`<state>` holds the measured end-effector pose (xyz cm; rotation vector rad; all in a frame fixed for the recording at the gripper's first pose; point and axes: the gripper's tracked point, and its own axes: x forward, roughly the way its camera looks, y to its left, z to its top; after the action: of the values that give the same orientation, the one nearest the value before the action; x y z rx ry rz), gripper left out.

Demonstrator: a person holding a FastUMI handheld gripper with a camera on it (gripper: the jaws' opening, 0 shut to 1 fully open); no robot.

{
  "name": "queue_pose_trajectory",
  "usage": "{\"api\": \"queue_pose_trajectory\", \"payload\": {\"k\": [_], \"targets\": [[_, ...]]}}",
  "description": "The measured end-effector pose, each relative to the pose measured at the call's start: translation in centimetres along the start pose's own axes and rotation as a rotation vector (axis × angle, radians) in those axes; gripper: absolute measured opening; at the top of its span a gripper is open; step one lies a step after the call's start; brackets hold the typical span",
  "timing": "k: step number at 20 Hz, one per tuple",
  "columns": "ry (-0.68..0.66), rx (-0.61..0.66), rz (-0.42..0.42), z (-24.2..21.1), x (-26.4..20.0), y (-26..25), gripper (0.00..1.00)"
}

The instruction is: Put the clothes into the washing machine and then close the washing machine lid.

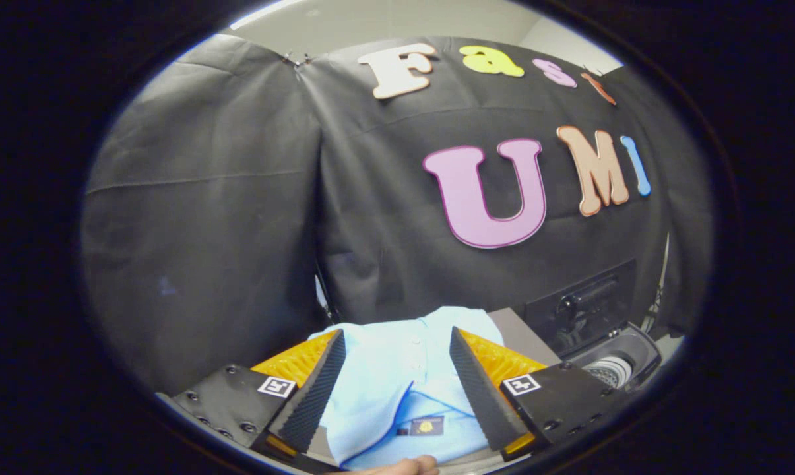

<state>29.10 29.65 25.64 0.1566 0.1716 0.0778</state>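
The gripper (394, 379) has its fingers spread wide, holding nothing, with the light blue shirt (397, 382) lying between them on the bench (512, 333). The washing machine (611, 366), seemingly open, stands beyond to the right. The fingers should go lower and pinch a thick fold.

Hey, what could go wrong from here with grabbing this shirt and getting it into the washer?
The gripper is open, its fingers straddling the folded light blue shirt. Closing now may pinch only the top layer, so the shirt could unfold and drag. A hand sits at the shirt's near edge, close to the fingers. The open washing machine lies off beyond the right finger, so trailing fabric might catch its rim.
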Motion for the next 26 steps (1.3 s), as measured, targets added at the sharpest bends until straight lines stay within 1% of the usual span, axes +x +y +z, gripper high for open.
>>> {"api": "queue_pose_trajectory", "payload": {"k": [2,4,6,8,10,11,13,14,15,17,20,26], "targets": [[0.065,-0.006,-0.074,-0.5,2.3,-1.1,0.98],[0.125,0.005,-0.067,-1.3,4.7,-0.8,0.98],[0.184,-0.029,-0.07,-2.0,6.5,-0.5,0.99],[0.245,-0.062,-0.097,-3.1,7.2,-1.1,0.98],[0.293,-0.061,-0.075,-4.2,8.4,-0.6,0.99],[0.322,-0.069,-0.082,-5.1,8.6,-0.7,0.99],[0.444,-0.092,-0.113,-7.7,8.3,-1.5,0.99],[0.415,-0.096,-0.128,-7.2,8.2,-1.6,0.99],[0.422,-0.099,-0.127,-7.3,9.2,-1.7,0.98],[0.405,-0.093,-0.144,-7.4,9.2,-1.6,0.97],[0.41,-0.117,-0.159,-7.5,9.1,-2.0,0.96],[0.425,-0.104,-0.174,-7.7,8.8,-2.0,0.97]]}}
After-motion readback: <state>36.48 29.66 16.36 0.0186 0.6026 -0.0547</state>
